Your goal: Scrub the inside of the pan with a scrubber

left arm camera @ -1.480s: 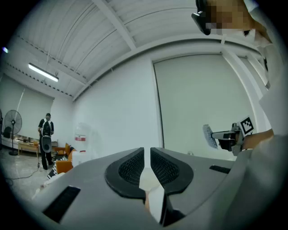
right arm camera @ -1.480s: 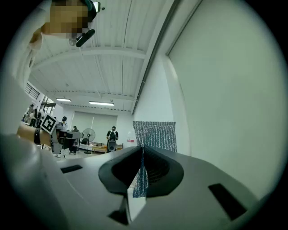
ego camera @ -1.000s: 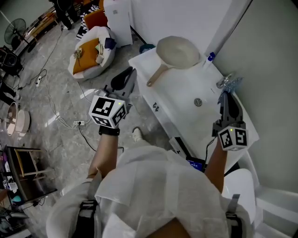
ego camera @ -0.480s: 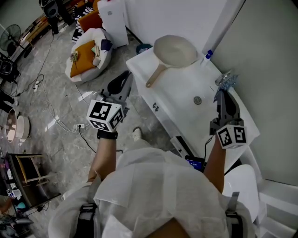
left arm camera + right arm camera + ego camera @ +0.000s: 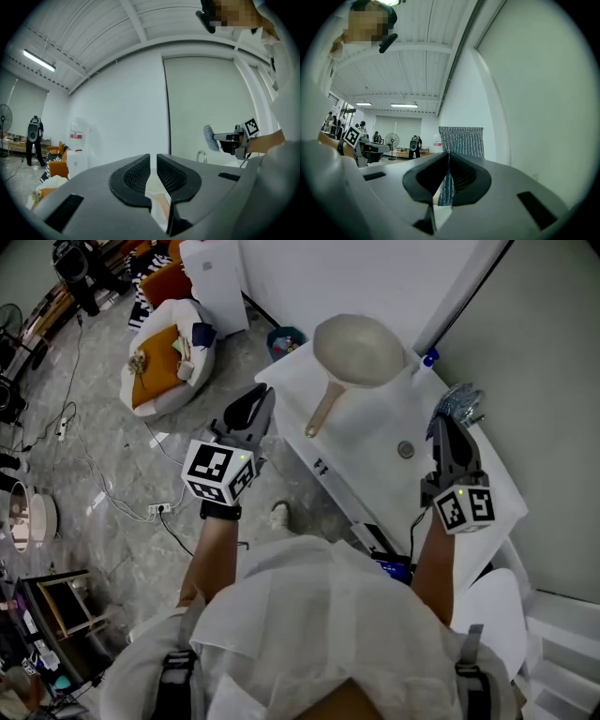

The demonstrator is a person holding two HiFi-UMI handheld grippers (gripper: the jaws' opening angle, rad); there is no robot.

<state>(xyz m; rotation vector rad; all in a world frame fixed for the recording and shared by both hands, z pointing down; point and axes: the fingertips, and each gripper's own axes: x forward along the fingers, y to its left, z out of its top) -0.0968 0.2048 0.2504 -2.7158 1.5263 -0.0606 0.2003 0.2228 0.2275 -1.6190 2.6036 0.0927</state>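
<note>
A cream pan [image 5: 357, 346] with a pale handle lies on the far left part of the white sink unit [image 5: 370, 432], hollow side up. My left gripper [image 5: 266, 396] hangs off the unit's left corner, short of the handle. Its jaws [image 5: 153, 161] are shut with only a thin slit and nothing between them. Over the unit's right side my right gripper [image 5: 444, 421] is shut on a silvery mesh scrubber [image 5: 461, 399]. The scrubber [image 5: 459, 139] sticks out beyond the right gripper [image 5: 449, 161]. The scrubber [image 5: 209, 137] also shows in the left gripper view.
A drain [image 5: 405, 449] sits mid-basin, a blue-capped bottle [image 5: 428, 358] stands by the wall, and a faucet [image 5: 200, 155] rises at the right. A cushioned seat [image 5: 167, 354], cables and a small bin [image 5: 284, 338] are on the floor to the left. People and a fan [image 5: 392, 140] stand far off.
The view and both grippers have shifted a little closer to the sink unit. The left gripper now sits nearer its left corner. Both grips look the same.
</note>
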